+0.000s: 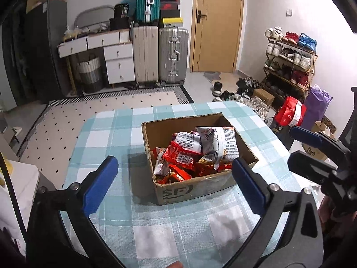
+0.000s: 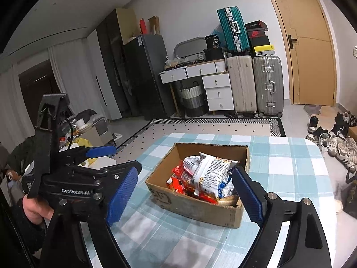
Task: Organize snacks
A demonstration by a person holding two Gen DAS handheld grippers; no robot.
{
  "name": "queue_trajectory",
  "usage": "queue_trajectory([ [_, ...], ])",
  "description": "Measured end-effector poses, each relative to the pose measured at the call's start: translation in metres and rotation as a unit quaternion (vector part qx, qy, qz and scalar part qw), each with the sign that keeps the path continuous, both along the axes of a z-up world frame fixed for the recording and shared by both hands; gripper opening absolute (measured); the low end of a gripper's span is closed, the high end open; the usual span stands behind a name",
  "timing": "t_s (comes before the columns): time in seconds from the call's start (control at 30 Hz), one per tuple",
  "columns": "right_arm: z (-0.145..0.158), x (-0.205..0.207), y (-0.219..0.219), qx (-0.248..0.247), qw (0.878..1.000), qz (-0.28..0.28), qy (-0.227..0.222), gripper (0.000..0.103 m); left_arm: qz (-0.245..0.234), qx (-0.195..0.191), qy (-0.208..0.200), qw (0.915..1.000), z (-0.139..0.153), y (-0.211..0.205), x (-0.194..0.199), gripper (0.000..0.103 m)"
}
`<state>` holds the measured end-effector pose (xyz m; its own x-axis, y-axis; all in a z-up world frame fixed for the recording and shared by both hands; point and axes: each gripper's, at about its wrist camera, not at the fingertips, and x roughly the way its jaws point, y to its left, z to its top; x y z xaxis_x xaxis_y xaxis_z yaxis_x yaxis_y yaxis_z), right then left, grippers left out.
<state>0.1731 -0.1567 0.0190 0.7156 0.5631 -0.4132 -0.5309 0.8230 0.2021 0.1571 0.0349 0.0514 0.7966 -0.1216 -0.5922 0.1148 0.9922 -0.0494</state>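
With crinkly red and white snack packets point(image 1: 196, 154) heaped in the brown cardboard box point(image 1: 198, 188), both grippers hang released and empty, suggesting little remains.

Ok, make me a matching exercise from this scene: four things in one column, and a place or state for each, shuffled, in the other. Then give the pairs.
Things:
1. brown cardboard box
2. white crinkly snack bag
3. teal hard-shell suitcase
4. left gripper

Places or states:
A. stacked on the upright beige suitcase
B. jaws wide apart, holding nothing
C. on the blue-and-white checked tablecloth
D. on top of the heap of snacks

Pairs: 1-C, 2-D, 3-A, 4-B
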Motion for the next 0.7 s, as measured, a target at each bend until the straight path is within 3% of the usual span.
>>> queue_trajectory([
  [0.27, -0.004, -0.035, -0.007, 0.009, 0.999, -0.01, -0.033, 0.096, 0.014, -0.007, -0.047, 0.9988, 0.002, 0.001, -0.04, 0.102],
  [0.47, -0.017, -0.056, -0.005, 0.001, 0.999, -0.008, -0.046, 0.096, 0.033, -0.004, -0.07, 0.997, -0.008, 0.004, -0.058, 0.102],
  [0.7, -0.033, -0.067, -0.008, 0.002, 0.999, -0.018, -0.049, 0.098, 0.055, 0.03, -0.107, 0.9923, -0.028, 0.007, -0.08, 0.102],
])
